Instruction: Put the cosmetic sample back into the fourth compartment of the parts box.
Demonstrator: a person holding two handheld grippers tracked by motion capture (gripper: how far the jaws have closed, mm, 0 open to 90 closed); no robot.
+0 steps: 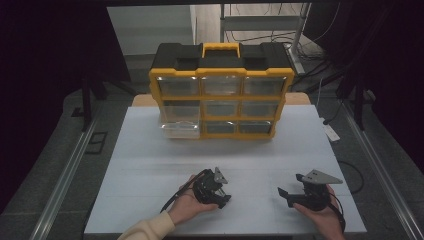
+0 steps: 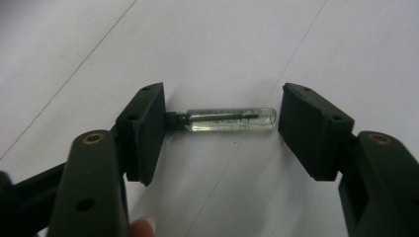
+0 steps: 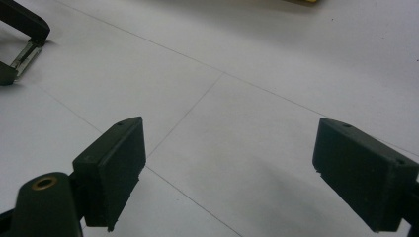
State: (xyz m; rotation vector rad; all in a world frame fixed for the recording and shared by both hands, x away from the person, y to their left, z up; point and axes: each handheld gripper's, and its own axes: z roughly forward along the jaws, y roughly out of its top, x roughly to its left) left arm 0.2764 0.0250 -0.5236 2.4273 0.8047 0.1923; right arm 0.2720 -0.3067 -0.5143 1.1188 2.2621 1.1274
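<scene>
- The left gripper (image 1: 223, 192) sits near the front edge of the table (image 1: 150, 165), a little left of the middle, held in the person's left hand (image 1: 189, 205), with a cream sleeve (image 1: 150, 231) coming in from the front edge.
- In the left gripper view a small glass vial (image 2: 230, 120) lies flat on the white tabletop, lengthwise between the two black jaws.
- The vial's dark cap end touches the left-hand pad (image 2: 148, 128); its rounded glass end stops just short of the right-hand pad, with a thin gap showing, though the angle makes that gap hard to judge.
- So the left jaws bracket the vial closely, but a firm squeeze on both ends is not visible.
- The vial is clear, with a dark stem running inside it and faint print on its side, too small to read.
- The right gripper (image 1: 284, 196) rests near the front right corner of the table, in the person's right hand (image 1: 322, 212), well apart from the left one.
- Its jaws stand wide apart with only bare tabletop between them.
- A yellow and black drawer cabinet (image 1: 220, 90) stands at the back edge of the table, in the middle, its lower left drawer (image 1: 178, 129) pulled partly out.
</scene>
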